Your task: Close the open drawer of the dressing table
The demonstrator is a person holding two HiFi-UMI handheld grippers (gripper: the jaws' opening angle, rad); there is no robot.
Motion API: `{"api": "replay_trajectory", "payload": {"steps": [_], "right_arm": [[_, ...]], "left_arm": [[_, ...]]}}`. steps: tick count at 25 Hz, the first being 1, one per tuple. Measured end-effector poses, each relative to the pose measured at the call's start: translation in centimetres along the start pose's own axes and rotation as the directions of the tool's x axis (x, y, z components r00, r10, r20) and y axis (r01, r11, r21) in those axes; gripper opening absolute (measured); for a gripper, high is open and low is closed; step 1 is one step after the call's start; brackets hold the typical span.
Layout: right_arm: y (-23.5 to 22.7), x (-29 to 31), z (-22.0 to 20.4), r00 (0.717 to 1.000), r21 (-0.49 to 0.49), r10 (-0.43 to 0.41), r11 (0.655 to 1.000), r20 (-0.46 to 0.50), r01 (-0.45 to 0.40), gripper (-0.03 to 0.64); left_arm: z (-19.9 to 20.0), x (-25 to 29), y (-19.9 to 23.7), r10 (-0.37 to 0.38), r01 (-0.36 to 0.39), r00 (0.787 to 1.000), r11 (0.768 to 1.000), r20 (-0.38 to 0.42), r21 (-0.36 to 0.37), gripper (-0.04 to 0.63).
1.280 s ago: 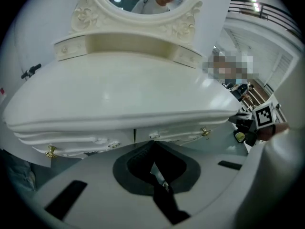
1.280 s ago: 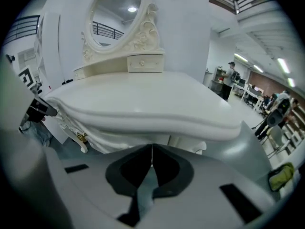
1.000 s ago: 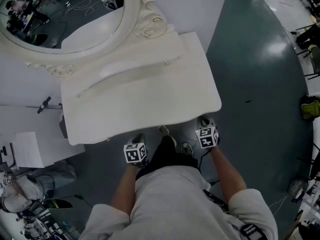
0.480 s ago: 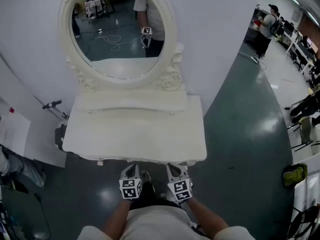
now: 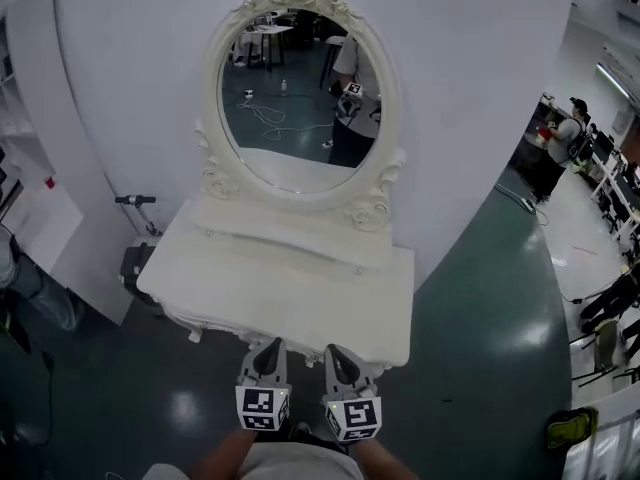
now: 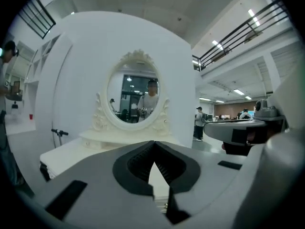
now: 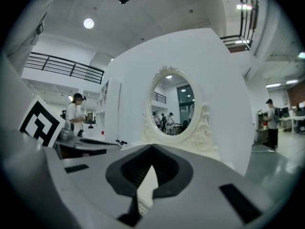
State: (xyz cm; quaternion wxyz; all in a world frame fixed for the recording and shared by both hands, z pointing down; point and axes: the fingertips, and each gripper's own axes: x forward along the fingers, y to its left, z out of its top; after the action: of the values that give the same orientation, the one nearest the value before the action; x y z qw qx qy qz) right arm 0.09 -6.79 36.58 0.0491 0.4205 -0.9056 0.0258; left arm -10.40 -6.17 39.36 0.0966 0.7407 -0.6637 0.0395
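The white dressing table [image 5: 300, 288] with its oval mirror [image 5: 300, 98] stands against the white wall. Its drawer front is hidden under the top's front edge, so I cannot tell how the drawer stands. My left gripper [image 5: 272, 350] and right gripper [image 5: 334, 352] hover side by side just in front of that edge, pointing at the mirror. Both are shut with nothing between the fingers. In the left gripper view the left gripper [image 6: 153, 143] points over the table top [image 6: 71, 149] at the mirror [image 6: 132, 97]. The right gripper [image 7: 152, 147] faces the mirror [image 7: 172, 111] too.
A scooter [image 5: 136, 204] leans at the wall left of the table. Dark green floor [image 5: 480, 298] spreads to the right. People [image 5: 562, 138] and desks stand far off at the right. A bag [image 5: 572, 430] lies at the lower right.
Both grippers have risen from below the table's front edge to the level of its top and drawn closer together. They now point nearly level at the mirror. The head view has tilted up.
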Motion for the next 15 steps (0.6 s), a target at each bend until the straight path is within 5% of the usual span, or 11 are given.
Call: {"api": "replay_trajectory", "payload": {"steps": [15], "right_arm": [[-1.7,-3.6,2.8,0.996,-0.057,-0.076,0.995,0.039,0.078,0.015]], "left_arm": [[2.1,-0.1,-6.0,-0.151,0.151,0.988,0.988,0.012,-0.017,0.008]]}}
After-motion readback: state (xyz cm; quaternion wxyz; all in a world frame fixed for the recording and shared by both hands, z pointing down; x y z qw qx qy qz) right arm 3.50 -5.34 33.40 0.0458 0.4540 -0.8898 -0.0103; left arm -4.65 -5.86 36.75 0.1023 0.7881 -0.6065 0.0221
